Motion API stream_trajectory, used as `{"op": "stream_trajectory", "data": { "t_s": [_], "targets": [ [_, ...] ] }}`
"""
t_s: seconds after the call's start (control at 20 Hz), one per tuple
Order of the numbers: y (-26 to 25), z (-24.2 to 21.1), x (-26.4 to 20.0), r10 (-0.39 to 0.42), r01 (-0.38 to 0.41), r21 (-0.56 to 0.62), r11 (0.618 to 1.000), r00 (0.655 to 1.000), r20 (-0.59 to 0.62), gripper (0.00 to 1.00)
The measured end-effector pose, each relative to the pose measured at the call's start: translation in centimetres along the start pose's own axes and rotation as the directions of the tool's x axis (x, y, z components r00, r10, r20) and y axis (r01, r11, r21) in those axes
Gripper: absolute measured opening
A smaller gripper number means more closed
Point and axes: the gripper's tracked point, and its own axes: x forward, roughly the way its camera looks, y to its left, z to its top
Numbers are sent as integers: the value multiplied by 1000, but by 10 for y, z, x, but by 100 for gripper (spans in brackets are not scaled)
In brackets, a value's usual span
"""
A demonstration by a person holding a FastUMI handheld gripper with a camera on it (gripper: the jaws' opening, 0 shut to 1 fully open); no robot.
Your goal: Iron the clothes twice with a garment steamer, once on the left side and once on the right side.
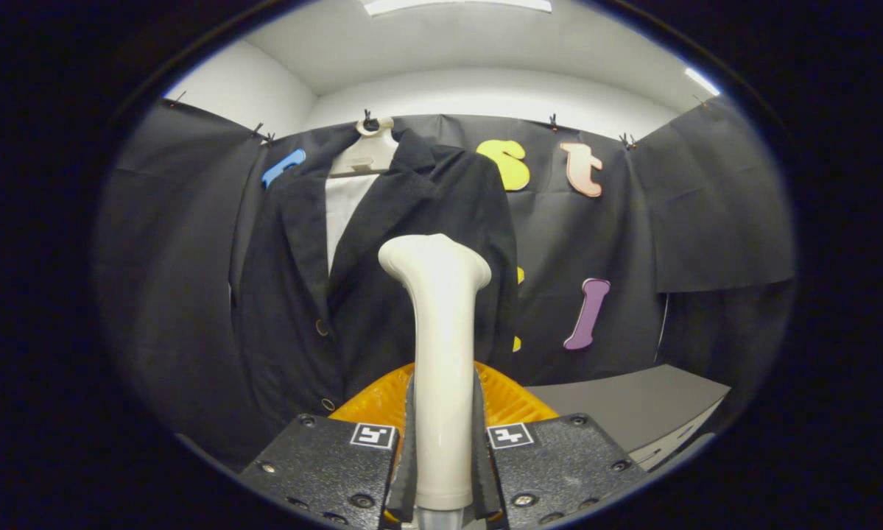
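Observation:
A white garment steamer (441, 346) stands upright between my fingers, its handle pinched by both pads and its flared head pointing up. My gripper (442, 471) is shut on that handle. Beyond the steamer hangs a black jacket (382, 294) on a white hanger (367, 151), with a white shirt front (345, 206) showing between the lapels. The steamer head sits in front of the jacket's right half, at about chest height; whether it touches the cloth I cannot tell.
An orange ribbed object (500, 401) lies just behind my fingers, partly hidden by the steamer. A grey tabletop (632, 405) stretches to the right of it. Black cloth walls (706, 221) close in the booth on all sides.

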Motion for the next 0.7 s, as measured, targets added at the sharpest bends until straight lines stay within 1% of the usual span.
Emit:
{"op": "stream_trajectory", "data": {
  "t_s": [0.2, 0.45, 0.7],
  "targets": [
    [-4, -24, -6, -19, 19, 3, 1000, 998, -52, 32],
    [-8, -50, -18, -36, 35, -14, 999, 996, -84, 32],
    [-8, -84, -31, -36, 33, -26, 999, 988, -149, 32]
  ]
}}
